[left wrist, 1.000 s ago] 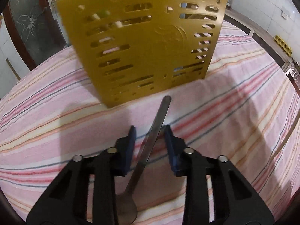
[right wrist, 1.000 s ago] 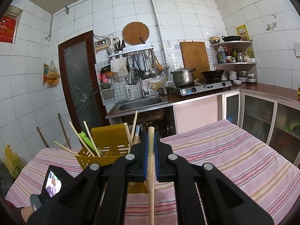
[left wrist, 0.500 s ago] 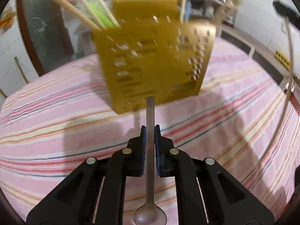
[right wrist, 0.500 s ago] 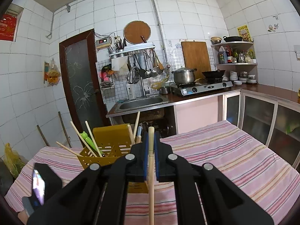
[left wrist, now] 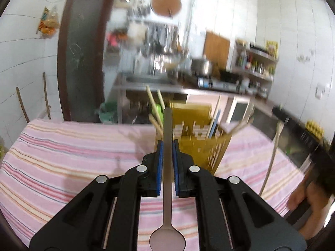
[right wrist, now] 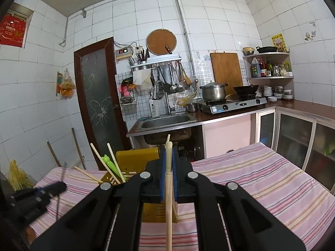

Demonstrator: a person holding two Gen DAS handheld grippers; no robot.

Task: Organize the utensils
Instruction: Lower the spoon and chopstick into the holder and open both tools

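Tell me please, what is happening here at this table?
A person is sorting utensils with a gripper in each hand. The left gripper is shut on a metal spoon, handle pointing forward toward the yellow holder. The right gripper is shut on a wooden chopstick. The holder stands on the striped tablecloth and already has several chopsticks and a green utensil in it. Neither held piece is in the holder yet.
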